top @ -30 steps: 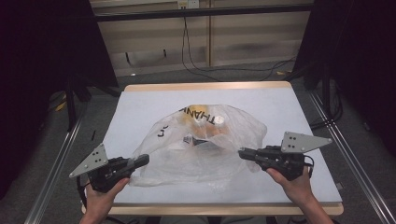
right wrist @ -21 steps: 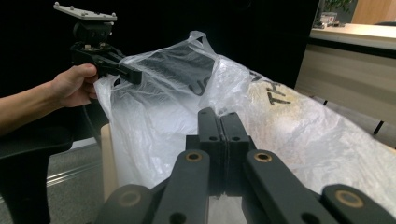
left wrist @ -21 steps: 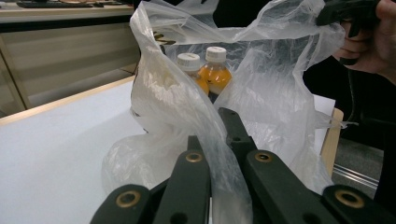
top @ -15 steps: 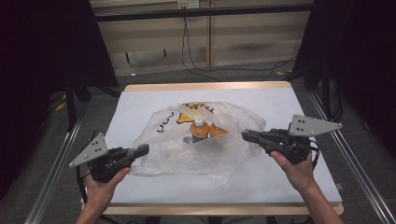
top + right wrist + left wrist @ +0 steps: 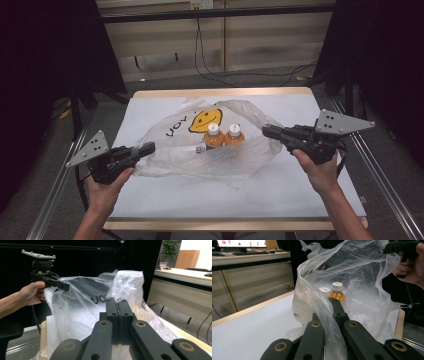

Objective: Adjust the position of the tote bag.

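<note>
Now we hold the plastic bag (image 5: 210,145) open above the bench (image 5: 300,195).
Left hand-held gripper (image 5: 148,148) and right hand-held gripper (image 5: 267,131) each clamp a bag edge; 2 orange bottles (image 5: 223,136) stand inside.

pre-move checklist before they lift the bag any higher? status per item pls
1. Left claw shut on the plastic bag: ok, film runs between its jaws.
2. Right claw shut on the bag's other side: ok, jaws closed with film at their base.
3. Bag mouth held open between both claws: ok.
4. Two orange bottles upright inside the bag: ok, white caps up, side by side.
5. Bottles bearing on the table or hanging in the bag: cannot tell.
6. Film free of tears at the grip points: cannot tell.
</note>
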{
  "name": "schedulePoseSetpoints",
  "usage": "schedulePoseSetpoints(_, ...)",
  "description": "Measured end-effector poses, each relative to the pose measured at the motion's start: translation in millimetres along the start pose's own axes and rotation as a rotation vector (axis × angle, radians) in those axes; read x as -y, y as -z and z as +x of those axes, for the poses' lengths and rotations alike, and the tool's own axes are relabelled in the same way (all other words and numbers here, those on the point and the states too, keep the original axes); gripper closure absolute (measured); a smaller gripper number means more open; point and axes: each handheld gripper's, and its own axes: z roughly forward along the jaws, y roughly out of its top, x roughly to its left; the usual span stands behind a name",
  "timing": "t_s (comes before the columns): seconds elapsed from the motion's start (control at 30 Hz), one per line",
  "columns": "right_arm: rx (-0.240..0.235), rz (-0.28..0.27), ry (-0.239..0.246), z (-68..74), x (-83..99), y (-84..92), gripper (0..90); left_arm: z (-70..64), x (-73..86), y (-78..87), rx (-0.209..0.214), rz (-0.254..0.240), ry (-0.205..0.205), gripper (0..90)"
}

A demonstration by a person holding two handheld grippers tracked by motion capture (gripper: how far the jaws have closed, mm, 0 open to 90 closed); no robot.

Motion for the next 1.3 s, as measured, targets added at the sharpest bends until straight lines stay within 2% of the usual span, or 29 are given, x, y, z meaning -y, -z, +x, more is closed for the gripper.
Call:
schedulePoseSetpoints(0.07, 0.007, -0.014, -0.016, -5.6, -0.1, 0.9, 89.5, 3.8, -3.2, -0.6, 0.017, -0.014, -0.001, 89.8)
schedulePoseSetpoints(0.17, 0.010, -0.031, -0.028, -9.9, -2.1, 1.2, 89.5, 5.2, -7.1, -1.9, 0.015, -0.013, 0.004, 89.8)
schedulePoseSetpoints(0.23, 0.018, -0.032, -0.024, -14.0, -7.1, 0.5, 89.5, 7.4, -13.8, -3.8, 0.029, -0.034, -0.008, 89.8)
schedulePoseSetpoints(0.3, 0.021, -0.037, -0.019, -16.5, -10.7, -0.6, 89.6, 8.9, -16.0, -3.2, 0.024, -0.033, -0.017, 89.9)
schedulePoseSetpoints(0.4, 0.028, -0.047, -0.018, -20.7, -14.5, -2.4, 89.5, 13.1, -21.0, -7.2, 0.025, -0.054, -0.015, 89.8)
schedulePoseSetpoints(0.53, 0.038, -0.067, -0.022, -25.9, -20.7, -4.3, 89.6, 17.2, -25.2, -9.5, 0.006, -0.051, -0.015, 89.8)
schedulePoseSetpoints(0.67, 0.047, -0.074, -0.016, -28.9, -25.8, -4.7, 89.6, 22.4, -28.8, -9.5, 0.004, -0.060, -0.012, 89.8)
schedulePoseSetpoints(0.8, 0.072, -0.088, -0.018, -35.1, -34.6, -3.7, 89.6, 30.4, -37.4, -10.4, -0.004, -0.054, -0.016, 89.8)
schedulePoseSetpoints(1.0, 0.109, -0.117, -0.031, -46.9, -43.5, 0.2, 89.6, 34.1, -46.4, -14.2, -0.002, -0.059, -0.020, 89.9)
schedulePoseSetpoints(1.2, 0.157, -0.150, -0.052, -61.9, -52.2, 1.9, 89.7, 46.4, -50.2, -24.1, -0.007, -0.066, 0.014, 89.9)
schedulePoseSetpoints(1.3, 0.190, -0.169, -0.070, -68.8, -54.5, 4.4, 89.7, 49.7, -50.0, -27.8, -0.014, -0.057, 0.013, 89.8)
